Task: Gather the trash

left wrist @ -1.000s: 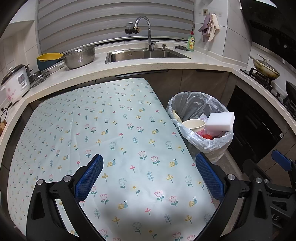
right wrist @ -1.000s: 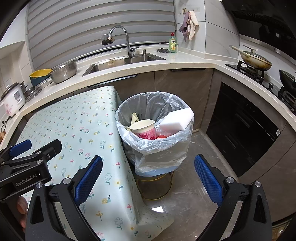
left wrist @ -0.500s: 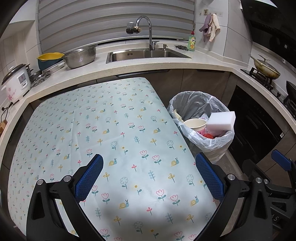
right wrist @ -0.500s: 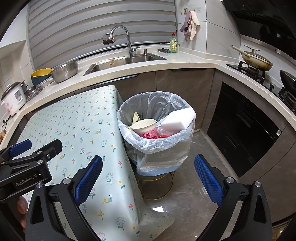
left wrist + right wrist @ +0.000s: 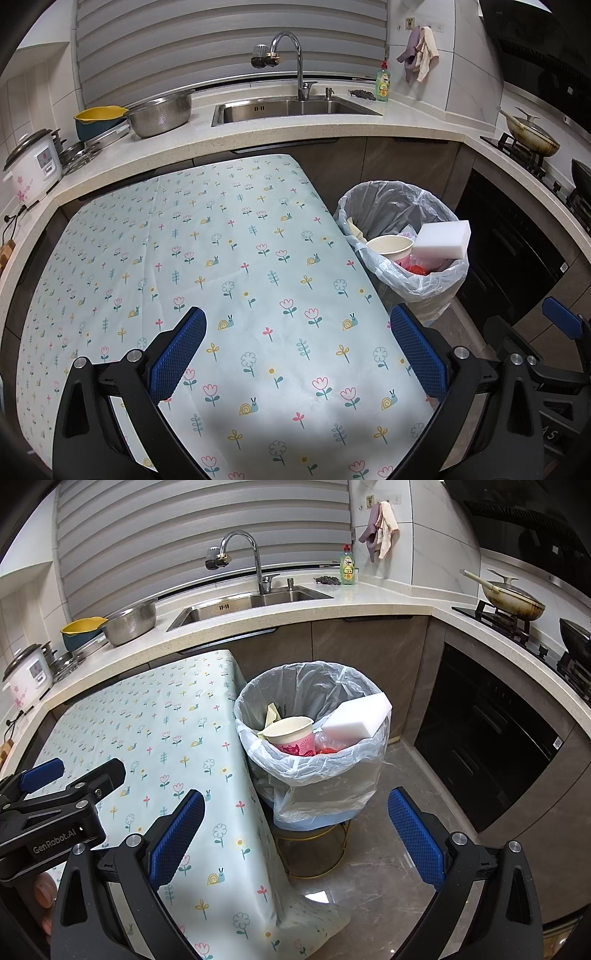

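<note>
Grippers both hang spread and empty: the left gripper [image 5: 297, 343] over the bare tablecloth [image 5: 207, 251], the right gripper [image 5: 295, 827] facing the trash bin [image 5: 314, 775], where cup [image 5: 290, 734] and white sponge [image 5: 356, 716] already sit, apparently job done.

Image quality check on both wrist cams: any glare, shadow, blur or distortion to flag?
Left wrist: heavy fisheye bend in the counter edge, black vignette at the corners, a soft shadow on the tablecloth near the gripper, focus sharp. Right wrist: same barrel distortion, a bright glare patch on the floor below the bin, sponge near white but edges still readable.
</note>
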The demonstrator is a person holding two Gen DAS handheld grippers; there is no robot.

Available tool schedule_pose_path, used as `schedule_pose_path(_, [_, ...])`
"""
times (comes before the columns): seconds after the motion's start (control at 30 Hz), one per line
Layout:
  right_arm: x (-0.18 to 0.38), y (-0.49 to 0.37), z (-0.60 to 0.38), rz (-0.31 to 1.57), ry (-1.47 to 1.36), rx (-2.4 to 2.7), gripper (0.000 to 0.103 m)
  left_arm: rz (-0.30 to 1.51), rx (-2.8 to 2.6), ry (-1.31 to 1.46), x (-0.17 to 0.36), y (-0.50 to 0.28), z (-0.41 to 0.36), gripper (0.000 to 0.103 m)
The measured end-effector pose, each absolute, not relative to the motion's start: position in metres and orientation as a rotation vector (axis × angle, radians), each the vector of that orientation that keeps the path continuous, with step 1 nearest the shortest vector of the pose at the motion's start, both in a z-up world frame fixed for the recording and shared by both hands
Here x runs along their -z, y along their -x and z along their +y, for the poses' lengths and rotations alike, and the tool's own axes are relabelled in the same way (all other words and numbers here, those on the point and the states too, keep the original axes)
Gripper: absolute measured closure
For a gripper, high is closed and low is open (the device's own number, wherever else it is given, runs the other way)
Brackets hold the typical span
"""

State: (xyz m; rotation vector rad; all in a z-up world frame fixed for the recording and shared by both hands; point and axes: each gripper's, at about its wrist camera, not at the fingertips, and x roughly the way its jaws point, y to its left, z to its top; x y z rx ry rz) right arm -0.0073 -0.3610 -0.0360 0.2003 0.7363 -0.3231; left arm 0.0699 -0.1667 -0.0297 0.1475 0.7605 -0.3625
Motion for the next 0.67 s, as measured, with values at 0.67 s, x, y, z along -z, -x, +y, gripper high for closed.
schedule_pose_path(0.67, [0.0421,0.0075,-0.3646,0.737,-0.216,0.326,0.007,0.761,0.356,-0.157,0.0325,-0.0687,-0.1756,0.007])
